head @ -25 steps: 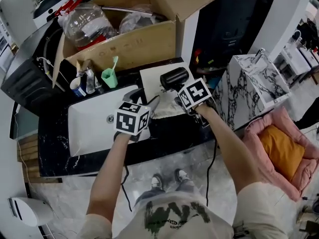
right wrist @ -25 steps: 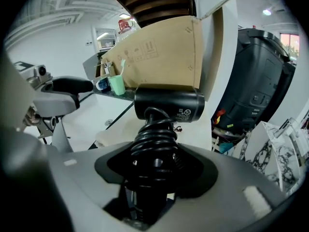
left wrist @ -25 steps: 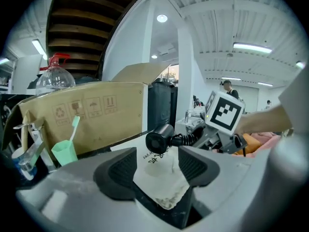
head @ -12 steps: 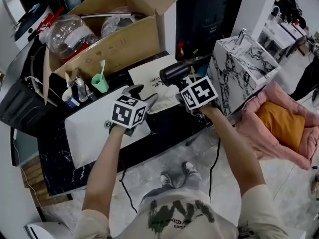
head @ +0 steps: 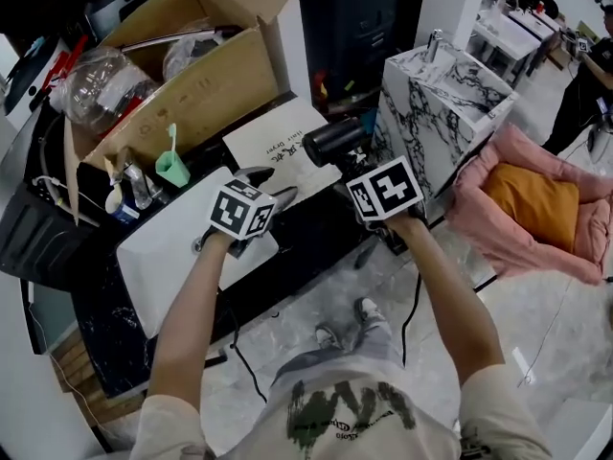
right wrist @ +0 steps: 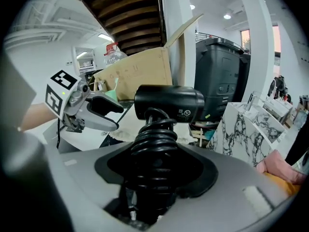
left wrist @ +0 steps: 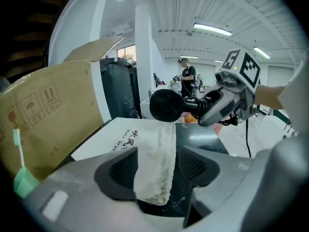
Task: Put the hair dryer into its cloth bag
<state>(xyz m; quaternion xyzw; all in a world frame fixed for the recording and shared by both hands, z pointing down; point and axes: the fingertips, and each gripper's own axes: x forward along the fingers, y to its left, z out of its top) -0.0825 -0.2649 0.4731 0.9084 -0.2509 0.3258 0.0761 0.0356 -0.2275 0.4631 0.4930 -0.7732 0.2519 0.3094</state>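
Note:
The black hair dryer (head: 330, 143) hangs over the counter, its handle wound with coiled cord. My right gripper (head: 352, 168) is shut on that handle (right wrist: 153, 153), and the barrel (right wrist: 169, 102) lies crosswise ahead of the jaws. The white cloth bag (head: 275, 144), printed with dark lettering, lies flat on the black counter under the dryer. A fold of its near edge (left wrist: 155, 170) runs up between the pads of my left gripper (head: 266, 183), which is shut on it. From the left gripper view, the dryer (left wrist: 167, 105) and the right gripper (left wrist: 215, 108) hover just beyond the bag.
Behind the bag stands an open cardboard box (head: 182, 75) with plastic bottles in it. A white sink (head: 168, 257) is to the left, with a green cup and toothbrush (head: 171, 166) behind it. A marbled stand (head: 436, 89) and a pink pet bed (head: 536, 209) are on the right.
My right gripper has carried the hair dryer sideways and slightly up off the bag. My left gripper has dipped and rolled, still on the bag's edge.

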